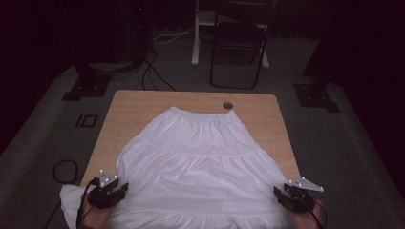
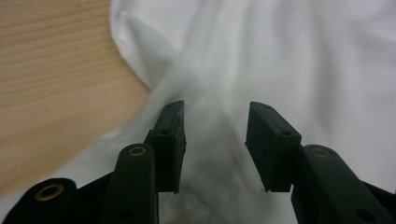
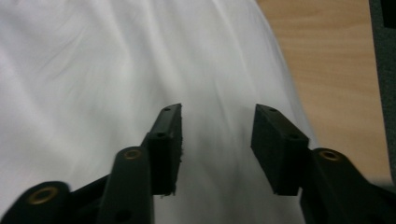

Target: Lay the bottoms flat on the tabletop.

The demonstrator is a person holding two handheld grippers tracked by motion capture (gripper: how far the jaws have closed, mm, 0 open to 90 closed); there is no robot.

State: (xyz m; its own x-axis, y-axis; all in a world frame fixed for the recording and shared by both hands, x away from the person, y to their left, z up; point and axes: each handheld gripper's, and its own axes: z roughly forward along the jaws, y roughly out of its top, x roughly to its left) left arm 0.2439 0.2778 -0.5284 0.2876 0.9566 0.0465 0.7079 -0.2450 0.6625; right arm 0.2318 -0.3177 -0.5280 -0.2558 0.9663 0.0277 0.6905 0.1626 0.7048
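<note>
A white tiered skirt (image 1: 200, 157) lies spread flat on the wooden table (image 1: 138, 102), waistband at the far side, hem hanging over the near edge. My left gripper (image 1: 113, 192) hovers at the skirt's near left edge; its jaws stand open over a fold of the skirt (image 2: 219, 70), nothing between them. At the near right edge sits my right gripper (image 1: 286, 195), also open above the skirt (image 3: 116, 60), jaws apart and empty. Hands hold both grippers at the bottom of the high view.
A round grommet hole (image 1: 228, 105) sits in the table near the waistband. Bare wood (image 2: 51, 70) shows left of the skirt and bare wood (image 3: 331, 60) to its right. A folding chair (image 1: 239, 45), cables and stand bases occupy the dark floor behind.
</note>
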